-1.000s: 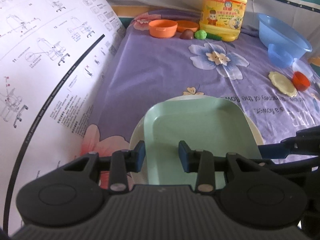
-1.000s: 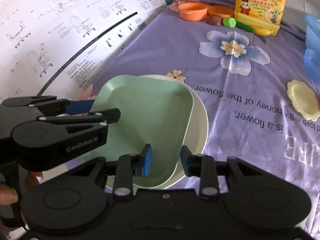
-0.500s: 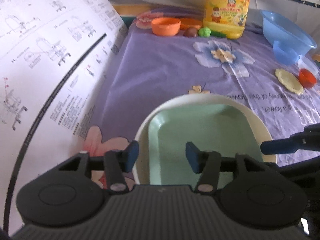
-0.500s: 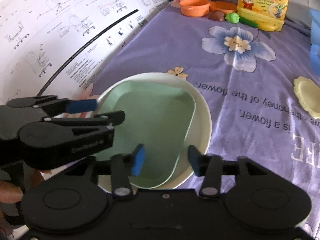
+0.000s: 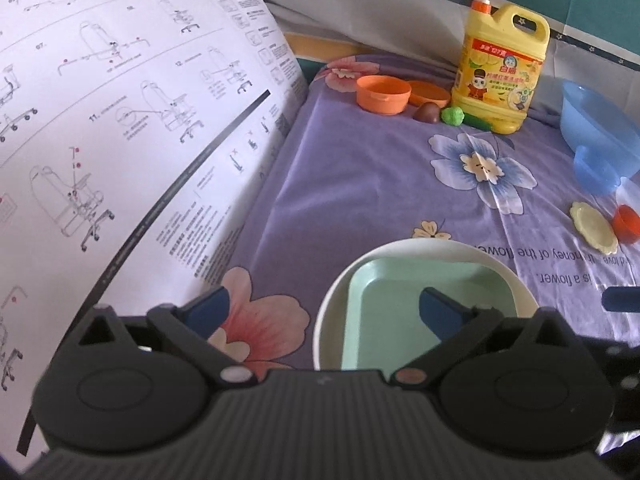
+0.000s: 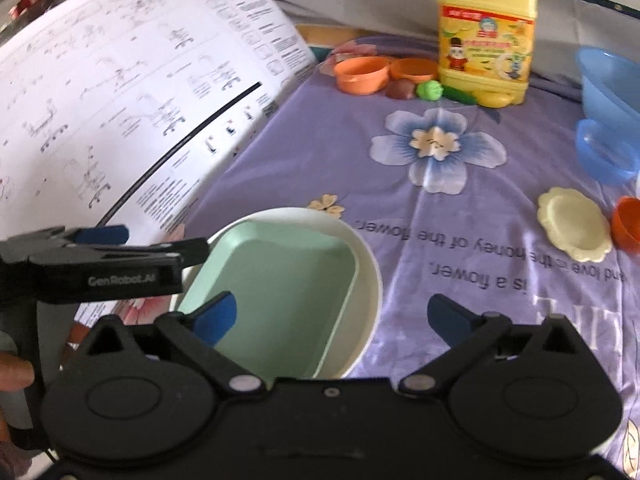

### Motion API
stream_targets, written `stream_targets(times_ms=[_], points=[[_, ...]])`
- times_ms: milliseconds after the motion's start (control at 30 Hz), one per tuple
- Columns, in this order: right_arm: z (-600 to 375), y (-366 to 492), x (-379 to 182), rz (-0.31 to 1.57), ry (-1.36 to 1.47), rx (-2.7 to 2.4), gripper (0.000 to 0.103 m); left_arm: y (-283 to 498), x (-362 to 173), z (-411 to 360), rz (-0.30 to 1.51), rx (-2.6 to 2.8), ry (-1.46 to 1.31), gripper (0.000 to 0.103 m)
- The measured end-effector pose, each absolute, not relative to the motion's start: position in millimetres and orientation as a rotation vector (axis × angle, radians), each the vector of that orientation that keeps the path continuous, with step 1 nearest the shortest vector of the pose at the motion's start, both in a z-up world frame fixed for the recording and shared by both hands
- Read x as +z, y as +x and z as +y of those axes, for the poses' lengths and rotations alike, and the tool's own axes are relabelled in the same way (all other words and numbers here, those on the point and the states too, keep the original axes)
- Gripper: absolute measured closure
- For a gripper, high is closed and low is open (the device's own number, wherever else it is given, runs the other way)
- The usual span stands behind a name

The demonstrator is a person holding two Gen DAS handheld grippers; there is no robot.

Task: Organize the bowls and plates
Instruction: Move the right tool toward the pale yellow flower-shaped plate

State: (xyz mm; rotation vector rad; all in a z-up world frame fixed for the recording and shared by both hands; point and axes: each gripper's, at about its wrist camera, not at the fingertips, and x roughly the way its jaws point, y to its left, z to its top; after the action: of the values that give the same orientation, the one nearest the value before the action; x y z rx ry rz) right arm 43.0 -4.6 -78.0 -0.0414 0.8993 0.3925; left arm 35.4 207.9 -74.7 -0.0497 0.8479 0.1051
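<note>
I am looking over the purple flowered cloth (image 5: 360, 184) that is covering the worktop, with a big white instruction sheet (image 5: 120, 120) rising on its left side. Near me the green square plate (image 6: 280, 292) is lying inside the white round plate (image 6: 366, 280), so this pair is stacked. The other dishes are well apart: two blue bowls (image 5: 596, 136) at the right, an orange bowl (image 5: 383, 94) at the back beside the yellow detergent bottle (image 5: 498, 76), and a small yellow flower-shaped plate (image 6: 574, 224) next to a small red cup (image 6: 628, 224).

I am judging the risk this way: the green plate is sitting a little toward one side of the white one, so a careless touch could be shifting or tilting it. The loose cloth could also be sliding under a plate when I am reaching for the far dishes.

Both hands are pointing down at a slope toward the stack. My left gripper (image 5: 320, 312) is opening its jaws wide, with nothing pinched between them. My right gripper (image 6: 332, 316) is opening too, its jaws spread over the plates' rims without pressing them.
</note>
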Motion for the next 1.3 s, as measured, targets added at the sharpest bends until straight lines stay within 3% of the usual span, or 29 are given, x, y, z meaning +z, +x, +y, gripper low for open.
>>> stream_targets(times_ms=[600,1300], points=[[-62.7,39.0,-65.8,0.856,0.067,0.276,0.000,43.0,-59.6,151.0,0.836,0.035,0.061,0.000],[-199.6,73.7,-82.7,0.857,0.284,0.001,0.000,103.8,-75.8,26.9,0.871,-0.153,0.185,0.000]])
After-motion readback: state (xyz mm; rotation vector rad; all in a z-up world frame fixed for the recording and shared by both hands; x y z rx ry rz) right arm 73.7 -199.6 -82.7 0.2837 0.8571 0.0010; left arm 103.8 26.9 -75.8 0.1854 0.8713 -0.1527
